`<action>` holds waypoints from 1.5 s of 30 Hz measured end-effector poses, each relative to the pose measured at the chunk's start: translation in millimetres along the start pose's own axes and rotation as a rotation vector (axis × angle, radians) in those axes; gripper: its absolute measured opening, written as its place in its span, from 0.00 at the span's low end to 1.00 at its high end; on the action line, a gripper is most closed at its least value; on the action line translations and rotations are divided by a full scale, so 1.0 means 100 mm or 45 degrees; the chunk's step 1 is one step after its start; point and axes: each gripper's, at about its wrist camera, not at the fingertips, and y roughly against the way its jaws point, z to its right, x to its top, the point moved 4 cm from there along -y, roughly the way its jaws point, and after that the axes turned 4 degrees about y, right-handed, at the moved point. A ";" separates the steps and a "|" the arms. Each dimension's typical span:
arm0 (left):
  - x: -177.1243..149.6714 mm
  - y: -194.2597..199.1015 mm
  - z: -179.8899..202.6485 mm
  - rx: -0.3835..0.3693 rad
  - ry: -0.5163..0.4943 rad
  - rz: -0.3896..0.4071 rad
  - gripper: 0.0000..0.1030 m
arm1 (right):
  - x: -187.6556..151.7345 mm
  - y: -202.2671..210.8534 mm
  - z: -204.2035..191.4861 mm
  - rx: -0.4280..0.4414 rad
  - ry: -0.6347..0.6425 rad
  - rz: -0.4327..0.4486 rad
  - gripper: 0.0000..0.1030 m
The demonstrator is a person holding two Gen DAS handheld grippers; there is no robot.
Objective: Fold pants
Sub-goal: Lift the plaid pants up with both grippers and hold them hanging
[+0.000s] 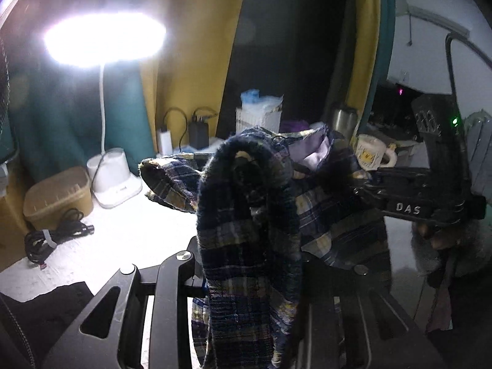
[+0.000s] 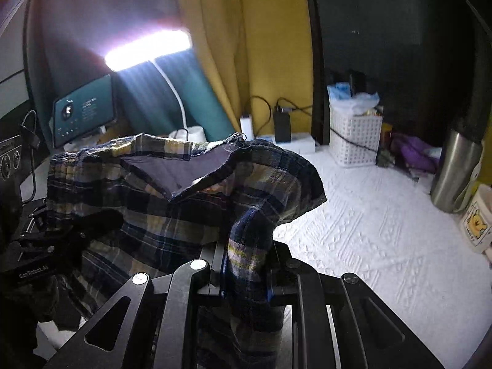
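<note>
A white textured counter (image 2: 369,215) under a lit desk lamp (image 1: 104,40) carries a white basket (image 2: 355,141), a steel tumbler (image 2: 455,172) and a mug (image 1: 373,152). Both grippers hold the plaid pants (image 2: 172,203) up above it: left gripper (image 1: 249,264) fingers clamped on a bunched fold, right gripper (image 2: 246,264) fingers pinching another. Bare counter lies right of the cloth.

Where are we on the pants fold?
Done: both grippers have hold of the pants, left gripper and right gripper each shut on bunched cloth. In hand: pants held up above the table, crumpled. Left: laying them flat and every fold.
</note>
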 end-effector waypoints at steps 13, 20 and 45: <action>0.11 0.64 0.18 0.022 -0.031 0.152 0.27 | 0.16 0.65 -0.34 -0.007 0.087 0.158 0.17; 0.16 0.93 0.24 0.046 -0.062 0.241 0.27 | 0.23 0.95 -0.54 0.001 0.132 0.228 0.17; -0.07 1.84 -0.02 0.201 -0.086 0.384 0.27 | 0.31 1.25 -1.33 0.120 0.286 0.324 0.17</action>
